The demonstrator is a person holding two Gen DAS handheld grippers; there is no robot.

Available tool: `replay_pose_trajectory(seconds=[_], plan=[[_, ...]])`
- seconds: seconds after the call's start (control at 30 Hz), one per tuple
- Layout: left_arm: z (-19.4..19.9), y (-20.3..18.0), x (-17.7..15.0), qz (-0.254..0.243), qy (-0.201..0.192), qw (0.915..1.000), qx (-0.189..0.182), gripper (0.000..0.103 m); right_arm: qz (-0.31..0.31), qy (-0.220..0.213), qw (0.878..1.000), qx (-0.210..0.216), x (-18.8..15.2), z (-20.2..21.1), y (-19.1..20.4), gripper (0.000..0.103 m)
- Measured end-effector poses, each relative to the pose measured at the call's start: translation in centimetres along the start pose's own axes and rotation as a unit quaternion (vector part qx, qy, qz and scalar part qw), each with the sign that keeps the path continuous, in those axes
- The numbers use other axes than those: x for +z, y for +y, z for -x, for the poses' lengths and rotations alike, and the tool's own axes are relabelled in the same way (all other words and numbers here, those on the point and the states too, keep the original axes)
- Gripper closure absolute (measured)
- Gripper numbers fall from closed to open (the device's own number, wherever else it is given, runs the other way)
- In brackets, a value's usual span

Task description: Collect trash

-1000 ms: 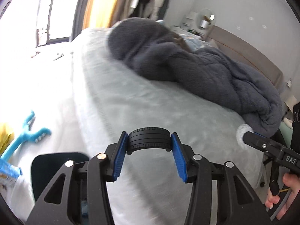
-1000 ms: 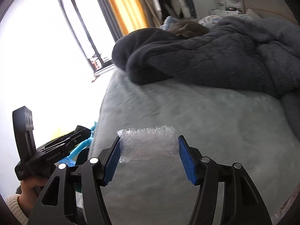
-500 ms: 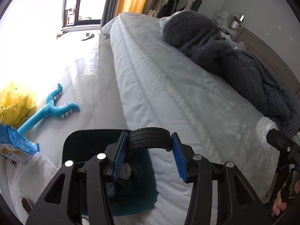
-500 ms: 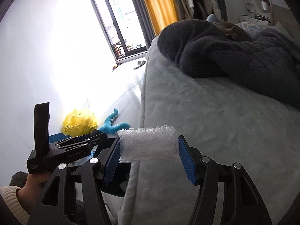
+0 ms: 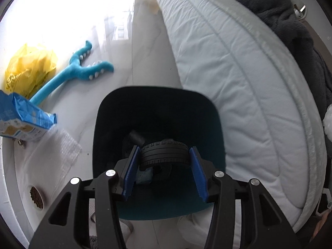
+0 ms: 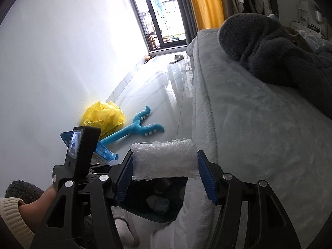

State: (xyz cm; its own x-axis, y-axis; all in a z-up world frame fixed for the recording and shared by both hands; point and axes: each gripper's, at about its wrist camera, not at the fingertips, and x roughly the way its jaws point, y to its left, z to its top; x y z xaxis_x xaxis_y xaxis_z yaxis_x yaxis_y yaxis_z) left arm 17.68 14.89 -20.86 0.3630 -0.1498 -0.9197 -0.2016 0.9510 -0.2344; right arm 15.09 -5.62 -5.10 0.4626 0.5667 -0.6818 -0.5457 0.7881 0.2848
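Your left tool (image 5: 164, 172) hangs directly above the teal bin (image 5: 209, 112), its blue pads clamped on a black toy tire (image 5: 164, 155). The bin stands on the pale floor (image 5: 143, 47) right beside the bed (image 5: 238, 78) and already holds some dark and pale scraps at its bottom. Your right tool (image 6: 165, 175) grips a roll of bubble wrap (image 6: 164, 158) between its pads, held over the bin's bed-side edge (image 6: 153, 215). Left of the bin, a flat sheet of bubble wrap (image 5: 56, 157) lies on the floor, with a blue packet (image 5: 22, 118) just beyond it. Farther from the bin sit a blue toy (image 5: 78, 72) and a crumpled yellow bag (image 5: 29, 68) against the wall. A dark grey blanket (image 6: 280, 58) is heaped on the bed, well apart from the bin.
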Motion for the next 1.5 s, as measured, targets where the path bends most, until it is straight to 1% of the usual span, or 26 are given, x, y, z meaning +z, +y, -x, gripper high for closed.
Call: replay_pose_trajectory(seconds=[0.07,0.17,0.23,0.3,0.43,0.6,0.73,0.87,0.97,1.1,1.2,1.27,1.33,1.37,1.43,1.5], plan=[[-0.3,0.9,-0.4,0.008,0.016,0.9998,0.0,0.05,0.006,0.007,1.0,0.003,0.0,-0.8,0.7,0.042],[-0.9,1.6,-0.8,0.014,0.043,0.999,-0.005,0.044,0.015,0.017,1.0,0.007,-0.1,-1.9,1.6,0.042],[-1.3,2.2,-1.1,0.013,0.057,0.9983,0.005,0.037,0.019,0.024,0.999,0.008,0.0,-2.8,1.9,0.042],[-1.6,3.1,-1.5,0.019,0.069,0.9974,0.005,0.034,0.02,0.031,0.999,0.01,0.1,-3.6,2.1,0.042],[-1.3,4.8,-1.8,0.028,0.077,0.9966,0.011,0.026,0.021,0.052,0.998,0.011,-0.1,-5.3,2.8,0.042],[-0.6,6.8,-2.2,0.037,0.083,0.9957,0.019,0.021,0.025,0.093,0.995,0.014,-0.6,-8.6,3.7,0.042],[0.3,8.2,-2.5,0.042,0.075,0.9957,0.035,0.019,0.026,0.122,0.992,0.014,-1.1,-10.8,4.3,0.042],[1.7,9.4,-2.5,0.047,0.053,0.9967,0.039,0.017,0.024,0.149,0.989,0.01,-1.7,-12.5,4.6,0.042],[3.0,10.2,-2.5,0.054,0.03,0.9974,0.038,0.017,0.02,0.163,0.986,0.005,-2.0,-13.6,4.6,0.042],[5.4,10.2,-2.1,0.049,-0.017,0.998,0.035,0.017,0.017,0.181,0.983,-0.004,-2.4,-15.0,4.6,0.042],[7.2,9.8,-1.9,0.034,-0.059,0.9971,0.035,0.017,0.019,0.19,0.982,-0.011,-2.7,-15.7,4.7,0.041],[8.4,9.3,-1.9,0.02,-0.087,0.9953,0.04,0.017,0.019,0.193,0.981,-0.011,-2.7,-15.9,4.9,0.037],[10.1,8.6,-1.8,0.001,-0.119,0.9921,0.037,0.017,0.021,0.195,0.981,-0.009,-2.8,-16.0,5.0,0.03],[10.8,8.2,-1.8,-0.008,-0.134,0.9902,0.038,0.017,0.02,0.196,0.98,-0.008,-2.8,-16.0,5.0,0.029],[12.6,7.3,-1.9,-0.023,-0.169,0.9842,0.046,0.017,0.021,0.198,0.98,-0.004,-2.9,-15.9,5.1,0.025],[14.4,6.6,-1.9,-0.03,-0.202,0.9778,0.047,0.017,0.022,0.194,0.981,0.0,-2.9,-15.4,5.2,0.024]])
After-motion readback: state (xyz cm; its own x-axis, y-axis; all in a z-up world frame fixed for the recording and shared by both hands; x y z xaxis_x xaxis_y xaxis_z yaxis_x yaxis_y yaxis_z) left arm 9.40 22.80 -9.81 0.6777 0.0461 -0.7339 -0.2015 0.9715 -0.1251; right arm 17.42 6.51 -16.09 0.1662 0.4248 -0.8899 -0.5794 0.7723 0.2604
